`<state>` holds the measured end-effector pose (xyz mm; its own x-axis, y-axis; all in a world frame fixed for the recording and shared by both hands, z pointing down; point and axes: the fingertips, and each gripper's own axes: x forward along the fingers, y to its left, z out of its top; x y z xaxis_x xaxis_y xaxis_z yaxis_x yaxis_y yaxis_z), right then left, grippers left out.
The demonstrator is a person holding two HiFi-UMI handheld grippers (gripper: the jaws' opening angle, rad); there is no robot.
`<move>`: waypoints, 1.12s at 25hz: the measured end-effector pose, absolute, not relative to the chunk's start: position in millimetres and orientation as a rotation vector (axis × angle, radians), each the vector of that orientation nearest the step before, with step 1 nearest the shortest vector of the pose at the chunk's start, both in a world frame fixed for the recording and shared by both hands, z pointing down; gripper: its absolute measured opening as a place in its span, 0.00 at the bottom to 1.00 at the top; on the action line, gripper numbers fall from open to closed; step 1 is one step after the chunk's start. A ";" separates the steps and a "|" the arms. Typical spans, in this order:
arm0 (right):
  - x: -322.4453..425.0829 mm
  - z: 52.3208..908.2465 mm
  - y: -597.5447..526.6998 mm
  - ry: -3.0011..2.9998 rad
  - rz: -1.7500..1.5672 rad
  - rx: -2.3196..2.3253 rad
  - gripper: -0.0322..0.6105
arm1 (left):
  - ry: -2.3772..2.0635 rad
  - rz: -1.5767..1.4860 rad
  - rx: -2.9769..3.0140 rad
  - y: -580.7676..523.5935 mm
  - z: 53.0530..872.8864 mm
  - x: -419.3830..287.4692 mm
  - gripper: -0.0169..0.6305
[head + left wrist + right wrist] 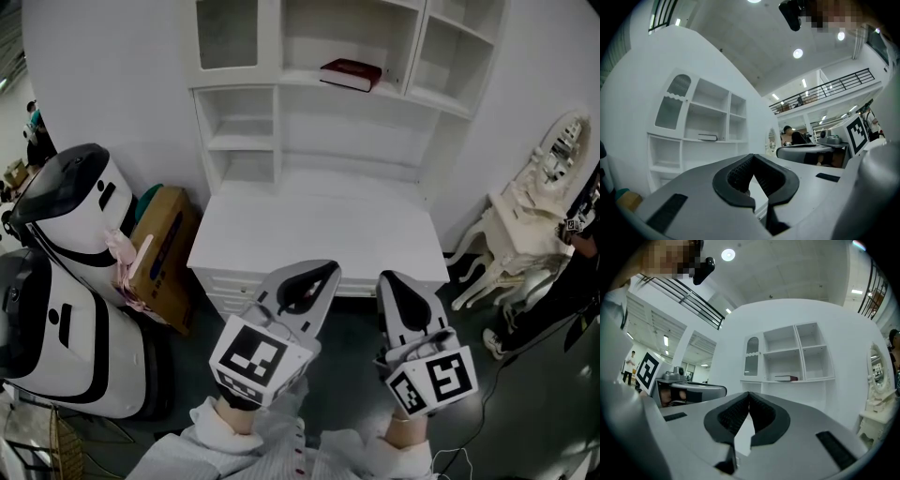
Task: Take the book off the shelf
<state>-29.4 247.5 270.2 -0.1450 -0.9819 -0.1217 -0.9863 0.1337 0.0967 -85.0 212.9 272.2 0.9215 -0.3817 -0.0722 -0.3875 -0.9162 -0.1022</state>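
My left claw (752, 158) and right claw (748, 394) sit closed, empty; the dark red hardcover book (351, 74) looks stiff, light (cover maybe slick); I'd pinch its near edge

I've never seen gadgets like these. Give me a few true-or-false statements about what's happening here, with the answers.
1. The book lies flat on a shelf. True.
2. The right gripper is holding the book. False: its jaws are closed on nothing, and it is well short of the shelf.
3. A cardboard box sits on the floor left of the desk. True.
4. The left gripper has its jaws wide open. False: they are closed together with nothing between them.
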 end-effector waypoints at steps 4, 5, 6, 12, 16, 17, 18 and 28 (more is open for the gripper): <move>-15.0 272.6 219.2 2.346 0.245 -2.028 0.07 | 0.607 0.081 -2.963 185.0 275.9 -70.4 0.04; -11.6 273.6 210.8 2.348 0.244 -2.027 0.07 | 0.612 0.084 -2.963 176.1 276.5 -66.4 0.04; -8.3 274.3 201.7 2.353 0.243 -2.027 0.07 | 0.615 0.084 -2.963 166.4 276.9 -62.4 0.04; 17.5 270.1 138.2 2.375 0.246 -2.025 0.07 | 0.642 0.093 -2.955 99.9 271.1 -37.4 0.04; 35.1 263.1 92.8 2.376 0.252 -2.020 0.07 | 0.628 0.062 -2.939 58.7 268.5 -20.2 0.04; 38.9 260.8 81.9 2.374 0.258 -2.019 0.07 | 0.627 0.061 -2.933 48.8 267.0 -16.8 0.04; 42.3 258.5 71.4 2.372 0.266 -2.018 0.07 | 0.628 0.063 -2.928 38.8 265.4 -14.0 0.04; 69.9 256.8 -12.2 2.342 0.261 -2.021 0.07 | 0.656 0.040 -2.918 -48.8 267.7 3.4 0.04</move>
<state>69.9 -12.2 256.8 -0.1521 -0.9787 -0.1377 -0.9850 0.1387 0.1028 3.4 -48.8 267.7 0.9040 -0.4234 -0.0588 -0.4274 -0.8931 -0.1403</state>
